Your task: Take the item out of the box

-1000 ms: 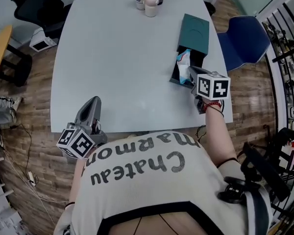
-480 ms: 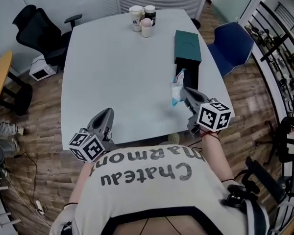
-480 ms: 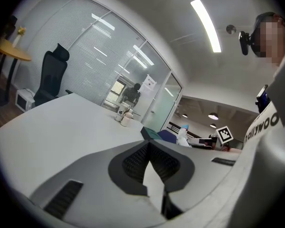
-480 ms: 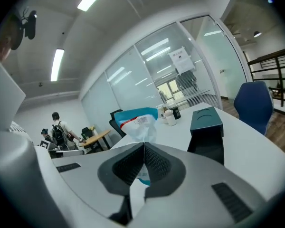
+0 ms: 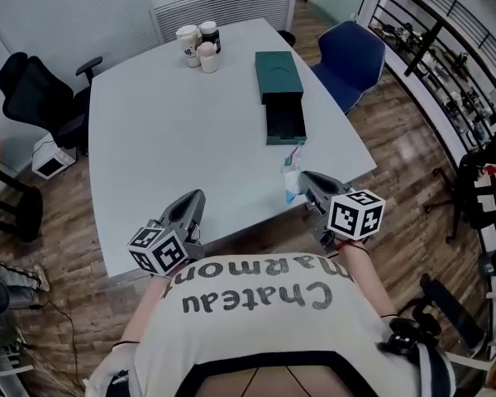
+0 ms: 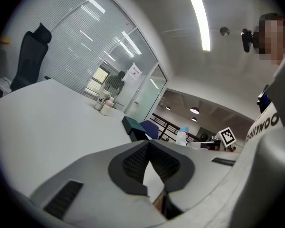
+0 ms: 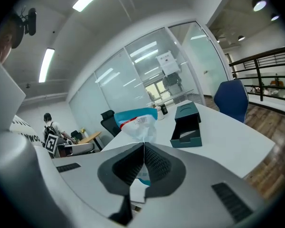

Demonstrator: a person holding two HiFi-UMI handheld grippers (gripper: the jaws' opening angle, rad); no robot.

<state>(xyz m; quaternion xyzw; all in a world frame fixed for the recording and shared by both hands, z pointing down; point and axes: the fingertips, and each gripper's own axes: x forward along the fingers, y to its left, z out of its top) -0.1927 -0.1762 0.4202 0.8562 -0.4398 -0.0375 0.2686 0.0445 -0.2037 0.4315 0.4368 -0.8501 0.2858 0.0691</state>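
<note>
The packet (image 5: 292, 181) is clamped by its lower edge between the jaws of the right gripper (image 5: 302, 179), which are shut on it. It is held clear of the box (image 5: 279, 76), above the near edge of the table (image 5: 174, 131). The left gripper (image 5: 195, 199) is held at the near edge too, its jaws pressed together with nothing between them.

Only a thin strip of the packet appears to be pinched, and most of it stands free above the jaws. A slip is therefore judged possible if the clamp is eased or the gripper is swung fast. Because the packet is so near the table's edge, it could be lost to the floor rather than caught by the table. The box's tray (image 5: 284, 123) is left pulled out toward the person, so it could be knocked if the packet is set down carelessly near it.

Counted: one packet, one box with one tray, three cups (image 5: 198, 44) at the table's far end, two grippers, one table.
</note>
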